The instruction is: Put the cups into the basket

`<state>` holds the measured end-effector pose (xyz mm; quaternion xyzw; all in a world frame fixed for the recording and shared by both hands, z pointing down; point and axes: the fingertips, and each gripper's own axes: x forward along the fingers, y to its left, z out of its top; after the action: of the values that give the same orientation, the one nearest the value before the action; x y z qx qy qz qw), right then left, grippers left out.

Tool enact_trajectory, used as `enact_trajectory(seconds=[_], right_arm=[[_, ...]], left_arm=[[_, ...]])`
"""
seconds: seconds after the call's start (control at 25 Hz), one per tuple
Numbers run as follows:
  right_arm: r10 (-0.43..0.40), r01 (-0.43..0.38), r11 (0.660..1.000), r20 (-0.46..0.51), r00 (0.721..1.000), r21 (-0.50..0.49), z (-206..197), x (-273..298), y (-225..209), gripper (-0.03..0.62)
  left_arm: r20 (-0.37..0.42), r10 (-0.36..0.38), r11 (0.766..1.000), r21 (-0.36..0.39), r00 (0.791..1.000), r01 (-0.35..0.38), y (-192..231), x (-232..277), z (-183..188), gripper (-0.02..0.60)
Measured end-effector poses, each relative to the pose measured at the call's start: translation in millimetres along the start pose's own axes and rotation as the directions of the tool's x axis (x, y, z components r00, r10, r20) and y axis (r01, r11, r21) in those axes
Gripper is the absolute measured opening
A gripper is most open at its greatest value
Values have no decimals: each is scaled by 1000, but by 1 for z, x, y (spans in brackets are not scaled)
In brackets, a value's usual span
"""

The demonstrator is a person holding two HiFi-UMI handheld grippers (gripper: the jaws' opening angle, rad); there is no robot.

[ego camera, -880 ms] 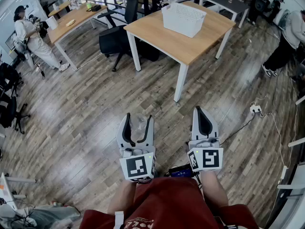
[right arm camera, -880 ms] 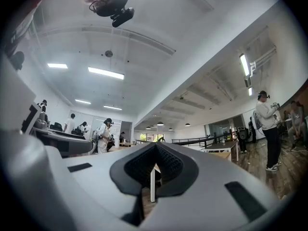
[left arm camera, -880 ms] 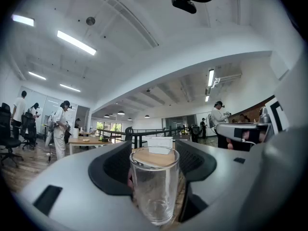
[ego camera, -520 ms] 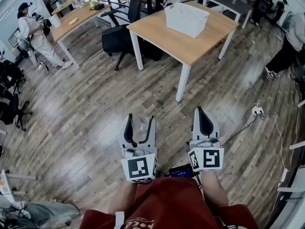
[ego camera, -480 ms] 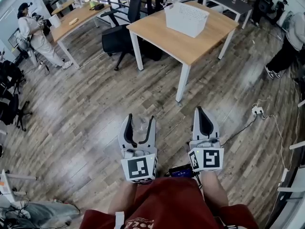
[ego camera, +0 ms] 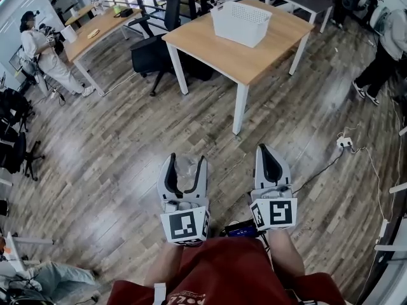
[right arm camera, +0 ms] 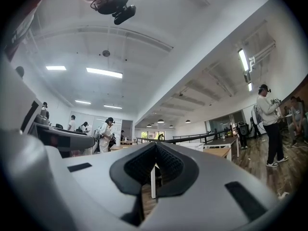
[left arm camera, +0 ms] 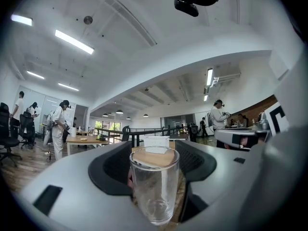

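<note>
A clear glass cup (left arm camera: 154,186) stands upright between the jaws of my left gripper (ego camera: 185,168), which is shut on it; in the head view the cup (ego camera: 185,168) shows faintly between the pads. My right gripper (ego camera: 269,159) is shut with nothing in it, its jaws meeting at the tip (right arm camera: 155,148). Both grippers hang over the wood floor, well short of the table. The white slotted basket (ego camera: 240,21) sits on the far part of the light wooden table (ego camera: 254,56), and shows small beyond the cup in the left gripper view (left arm camera: 157,142).
A black office chair (ego camera: 152,53) stands left of the table. A second long desk (ego camera: 105,24) lies at the far left with a person (ego camera: 41,53) beside it. Another person (ego camera: 381,59) stands at the right. A power strip and cable (ego camera: 344,143) lie on the floor at right.
The table and basket have shifted slightly in the head view as the head moved. Both grippers keep the same pose, with the cup still held in the left one.
</note>
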<state>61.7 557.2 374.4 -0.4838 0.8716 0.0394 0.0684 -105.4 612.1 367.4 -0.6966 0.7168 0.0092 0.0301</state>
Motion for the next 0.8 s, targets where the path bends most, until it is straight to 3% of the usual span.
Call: enact_trajectory(seconds=[0.28,0.48,0.8], right_arm=[[-23,24,999,-16,1000,23,-8,-11,-31,11],[-43,47,994,-35,998,102,-13,-23,-58,11],[-76,79,993,-31,997,90,-13,-41,-94,11]], left_arm=[[-17,-20,1000,-20,1000,20,-28,10,-3,289],[-14,-40,999,-12,999,40,-54,14,-5,289],[-18,-66,998,-22,998,66,-91,22,-8,288]])
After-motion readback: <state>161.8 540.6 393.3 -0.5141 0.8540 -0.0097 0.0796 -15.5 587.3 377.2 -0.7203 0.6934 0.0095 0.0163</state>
